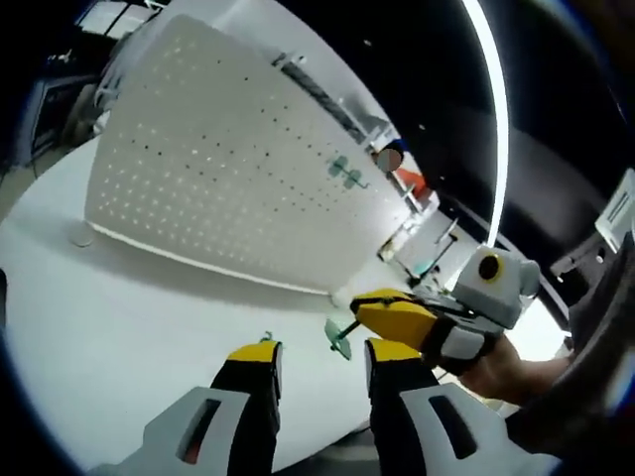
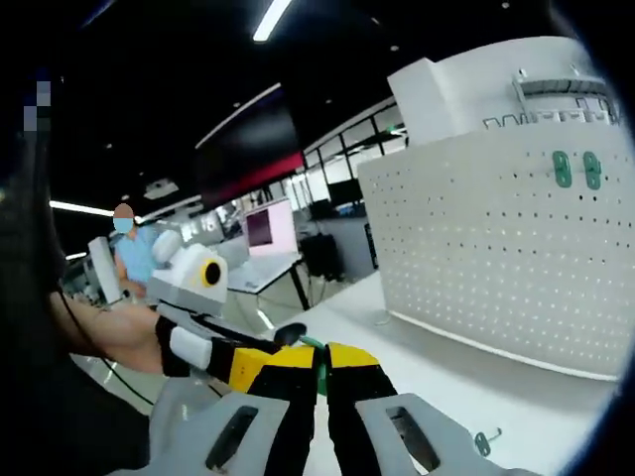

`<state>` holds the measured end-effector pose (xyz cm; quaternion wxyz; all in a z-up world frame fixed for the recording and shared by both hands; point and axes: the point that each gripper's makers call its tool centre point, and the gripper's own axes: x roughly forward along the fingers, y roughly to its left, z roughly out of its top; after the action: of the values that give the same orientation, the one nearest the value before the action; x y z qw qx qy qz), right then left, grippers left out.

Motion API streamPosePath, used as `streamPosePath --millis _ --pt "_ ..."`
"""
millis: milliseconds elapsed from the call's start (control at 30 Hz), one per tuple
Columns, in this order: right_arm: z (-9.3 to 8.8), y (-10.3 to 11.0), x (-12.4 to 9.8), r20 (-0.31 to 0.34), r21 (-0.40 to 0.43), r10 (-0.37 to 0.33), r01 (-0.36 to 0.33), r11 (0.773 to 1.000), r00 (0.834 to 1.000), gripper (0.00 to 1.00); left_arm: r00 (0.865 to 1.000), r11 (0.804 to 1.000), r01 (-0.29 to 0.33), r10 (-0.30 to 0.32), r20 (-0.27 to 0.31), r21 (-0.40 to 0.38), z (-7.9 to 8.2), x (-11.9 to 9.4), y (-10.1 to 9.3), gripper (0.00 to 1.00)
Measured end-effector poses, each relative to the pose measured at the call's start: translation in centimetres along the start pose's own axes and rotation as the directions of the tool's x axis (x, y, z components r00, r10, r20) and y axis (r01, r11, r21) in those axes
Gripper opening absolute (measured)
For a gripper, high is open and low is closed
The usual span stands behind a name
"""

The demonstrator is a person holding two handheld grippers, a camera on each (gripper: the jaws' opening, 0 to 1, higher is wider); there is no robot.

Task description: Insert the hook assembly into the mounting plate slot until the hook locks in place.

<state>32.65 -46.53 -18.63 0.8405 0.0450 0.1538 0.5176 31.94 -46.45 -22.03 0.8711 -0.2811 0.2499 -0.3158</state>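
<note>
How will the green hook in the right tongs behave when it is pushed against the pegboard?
Probably stiff: the green hook keeps its shape while the right tongs pinch it. Likely light, since it looks thin and small. It may twist in the grip when pressed into the pegboard.

The right gripper (image 2: 319, 382), its yellow-tipped black jaws nearly together, pinched a green plastic hook piece (image 2: 315, 347) before the white perforated pegboard (image 2: 496, 258).

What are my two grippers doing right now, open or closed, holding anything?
Left gripper: open, nothing between its jaws.
Right gripper: shut on the green hook, thin gap between its jaws.
</note>
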Motion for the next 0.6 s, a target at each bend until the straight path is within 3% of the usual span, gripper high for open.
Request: streamPosePath --millis 367,467,600 --pt "0.4 0.6 -0.2 0.022 -0.04 0.018 -0.017 0.999 1.0 0.0 0.997 0.996 0.072 -0.07 0.037 -0.051 0.6 -0.3 -1.1 0.17" --pt "0.4 0.6 -0.6 0.026 -0.06 0.011 -0.009 0.998 1.0 0.0 0.994 0.992 0.108 -0.105 0.042 -0.073 0.6 -0.5 -1.6 0.08" --pt "0.6 0.7 -0.8 0.032 -0.058 0.018 -0.016 0.998 0.999 0.0 0.992 0.987 0.122 -0.117 0.05 -0.101 0.7 -0.6 -1.8 0.08"
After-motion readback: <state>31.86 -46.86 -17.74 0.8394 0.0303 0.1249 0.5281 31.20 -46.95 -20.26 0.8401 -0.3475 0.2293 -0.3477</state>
